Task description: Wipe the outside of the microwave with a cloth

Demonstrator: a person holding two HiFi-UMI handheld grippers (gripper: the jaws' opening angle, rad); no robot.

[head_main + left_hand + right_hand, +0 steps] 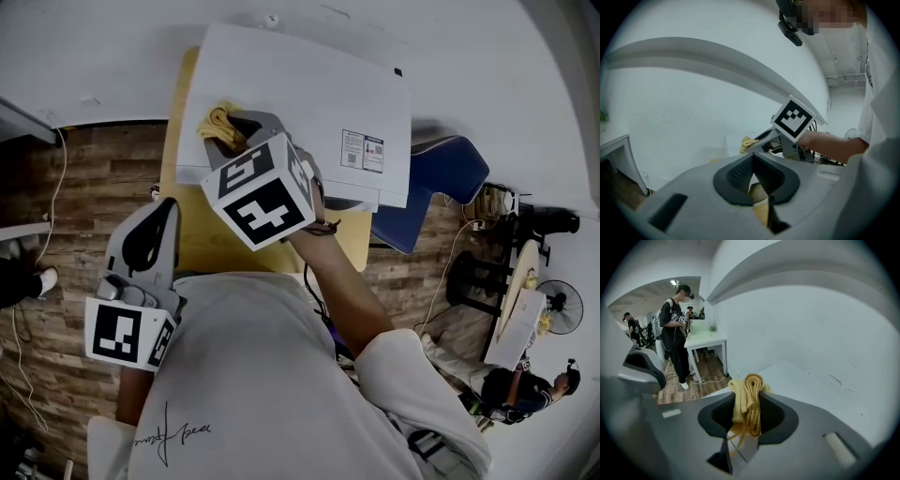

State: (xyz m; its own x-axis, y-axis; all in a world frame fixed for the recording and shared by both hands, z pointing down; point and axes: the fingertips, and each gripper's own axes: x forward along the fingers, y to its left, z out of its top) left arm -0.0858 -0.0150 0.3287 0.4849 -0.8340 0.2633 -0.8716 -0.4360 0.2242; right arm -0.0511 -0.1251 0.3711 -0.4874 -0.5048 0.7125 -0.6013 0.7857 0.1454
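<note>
The white microwave (309, 103) stands on a light wooden table (202, 248), seen from above. My right gripper (230, 131) is shut on a folded yellow cloth (217, 125) over the left part of the microwave's top. In the right gripper view the cloth (749, 404) sticks up from between the jaws of the right gripper (747, 416), just above the white top (806, 380). My left gripper (164, 211) hangs at the table's left edge, short of the microwave, shut with nothing in it. The left gripper view shows its tips (752, 171) closed and the cloth (747, 143) beyond.
A blue chair (441, 183) stands to the right of the table. A white wall runs behind the microwave. A person (675, 333) stands by a white desk (705, 338) on the wooden floor. Another person (525, 384) and a fan (561, 305) are far right.
</note>
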